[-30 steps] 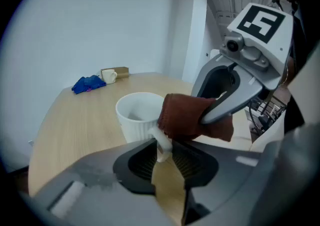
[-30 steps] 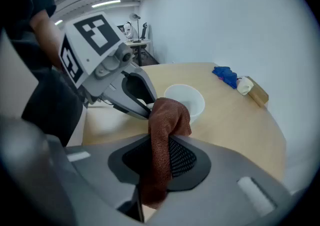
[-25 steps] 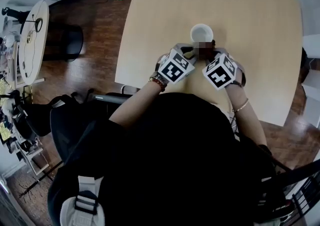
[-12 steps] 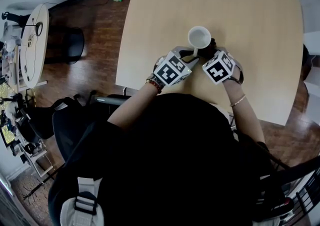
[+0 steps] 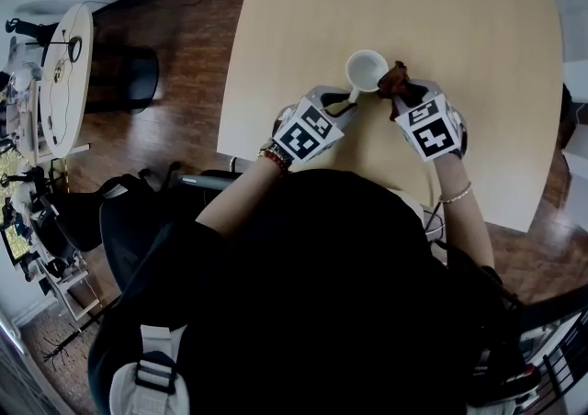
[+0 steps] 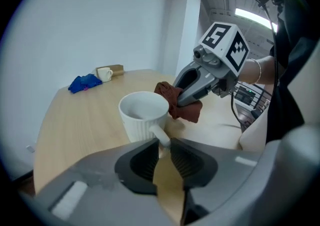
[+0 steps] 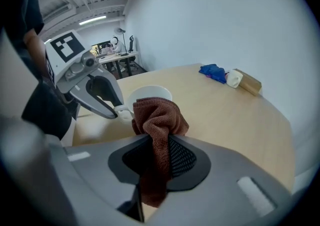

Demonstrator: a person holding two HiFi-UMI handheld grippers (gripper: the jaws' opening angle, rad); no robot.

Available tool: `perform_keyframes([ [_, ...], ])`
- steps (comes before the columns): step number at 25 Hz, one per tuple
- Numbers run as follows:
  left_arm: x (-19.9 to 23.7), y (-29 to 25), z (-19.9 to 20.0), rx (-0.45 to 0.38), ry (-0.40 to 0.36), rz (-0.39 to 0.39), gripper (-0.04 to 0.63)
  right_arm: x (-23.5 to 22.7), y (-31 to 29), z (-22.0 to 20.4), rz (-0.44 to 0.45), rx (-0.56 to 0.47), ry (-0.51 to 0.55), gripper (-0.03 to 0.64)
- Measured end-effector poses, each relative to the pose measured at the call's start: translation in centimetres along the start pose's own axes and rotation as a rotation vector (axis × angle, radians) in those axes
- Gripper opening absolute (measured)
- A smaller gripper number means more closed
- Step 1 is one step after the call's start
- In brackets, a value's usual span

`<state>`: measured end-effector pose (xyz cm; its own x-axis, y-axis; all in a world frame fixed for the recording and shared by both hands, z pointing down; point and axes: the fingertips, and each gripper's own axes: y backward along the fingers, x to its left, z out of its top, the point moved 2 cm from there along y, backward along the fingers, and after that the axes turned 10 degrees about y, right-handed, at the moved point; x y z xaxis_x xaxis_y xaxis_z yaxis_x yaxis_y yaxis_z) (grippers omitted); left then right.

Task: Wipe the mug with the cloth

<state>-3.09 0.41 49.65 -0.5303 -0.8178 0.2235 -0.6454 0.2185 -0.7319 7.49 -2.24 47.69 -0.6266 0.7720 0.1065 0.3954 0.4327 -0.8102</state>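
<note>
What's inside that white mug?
Nothing that I can see: from above, the mug shows only bare white inside. In the left gripper view its near wall hides the bottom.

left gripper (image 6: pixel 164 143), jaws closing round mug handle (image 6: pixel 155 131)

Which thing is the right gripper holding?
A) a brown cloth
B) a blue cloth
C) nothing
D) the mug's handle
A: the right gripper is shut on the brown cloth, which bunches up above its tips.
</note>
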Motion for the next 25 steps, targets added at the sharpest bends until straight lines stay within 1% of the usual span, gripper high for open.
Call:
perform_keyframes([
  [3, 0.6, 0.6, -0.2, -0.018, 0.014, 0.038, 0.078, 1.0, -1.6, -0.4, 0.032, 0.018, -0.002, 0.078],
  [6, 1.2, 1.0, -0.3, -0.028, 0.035, 0.073, 0.071, 2.4, -3.9, -1.6, 0.068, 0.067, -0.002, 0.078],
  [9, 1.6, 1.2, -0.4, -0.026, 0.051, 0.111, 0.063, 2.9, -5.4, -2.3, 0.074, 0.1, 0.011, 0.078],
  [11, 1.8, 1.3, -0.4, -0.028, 0.061, 0.134, 0.058, 3.0, -5.4, -2.4, 0.077, 0.098, 0.009, 0.078],
  [13, 2.2, 1.6, -0.3, -0.035, 0.073, 0.155, 0.057, 2.3, -4.5, -1.8, 0.065, 0.062, 0.004, 0.078],
  [17, 3.4, 2.3, -0.3, -0.062, 0.103, 0.188, 0.055, 0.2, -1.3, 0.6, 0.044, -0.078, -0.033, 0.078],
  [19, 3.7, 2.7, -0.3, -0.07, 0.113, 0.198, 0.057, -0.7, 0.2, 1.8, 0.04, -0.132, -0.039, 0.078],
  [22, 3.9, 2.9, -0.2, -0.078, 0.122, 0.207, 0.06, -2.0, 0.6, 2.9, 0.057, -0.168, -0.09, 0.078],
  [25, 4.2, 3.4, -0.1, -0.081, 0.128, 0.211, 0.061, -2.4, -0.5, 3.2, 0.103, -0.17, -0.157, 0.078],
])
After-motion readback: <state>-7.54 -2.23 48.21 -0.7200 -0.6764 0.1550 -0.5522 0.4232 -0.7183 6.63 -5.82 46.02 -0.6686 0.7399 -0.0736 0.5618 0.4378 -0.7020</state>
